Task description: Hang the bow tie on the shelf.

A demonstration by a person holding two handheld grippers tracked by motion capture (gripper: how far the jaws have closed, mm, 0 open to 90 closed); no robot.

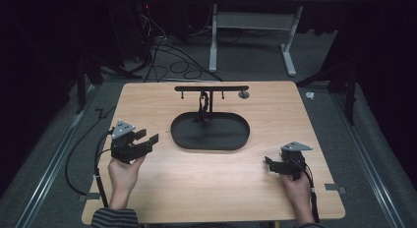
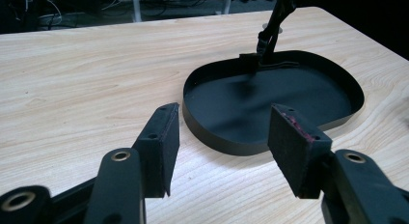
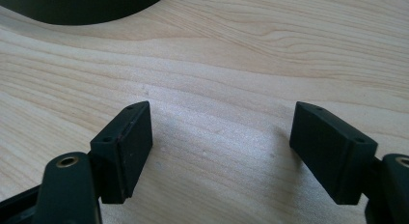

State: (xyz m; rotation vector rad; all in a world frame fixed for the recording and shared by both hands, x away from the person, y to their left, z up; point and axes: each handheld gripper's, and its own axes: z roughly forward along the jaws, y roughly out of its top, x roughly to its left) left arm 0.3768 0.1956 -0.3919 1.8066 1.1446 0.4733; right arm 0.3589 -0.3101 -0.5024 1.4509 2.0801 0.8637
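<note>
Two grippers — the left gripper (image 1: 142, 138) and the right gripper (image 1: 270, 162) — rest low over one wooden table (image 1: 162, 188), jaws apart and empty, flanking one black oval tray (image 1: 189, 139) at its centre. One T-shaped stand (image 1: 211, 88) rises from the tray's far edge — the left jaws aimed toward it, seemingly poised to reach.

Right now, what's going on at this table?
A person holds a hand-held gripper in each hand over a wooden table. The left hand-held gripper is open and empty, pointing at a black oval tray with a T-shaped stand rising from its far edge; something dark hangs from the stand. The right hand-held gripper is also open and empty, over bare wood to the tray's right. Neither touches anything.
</note>
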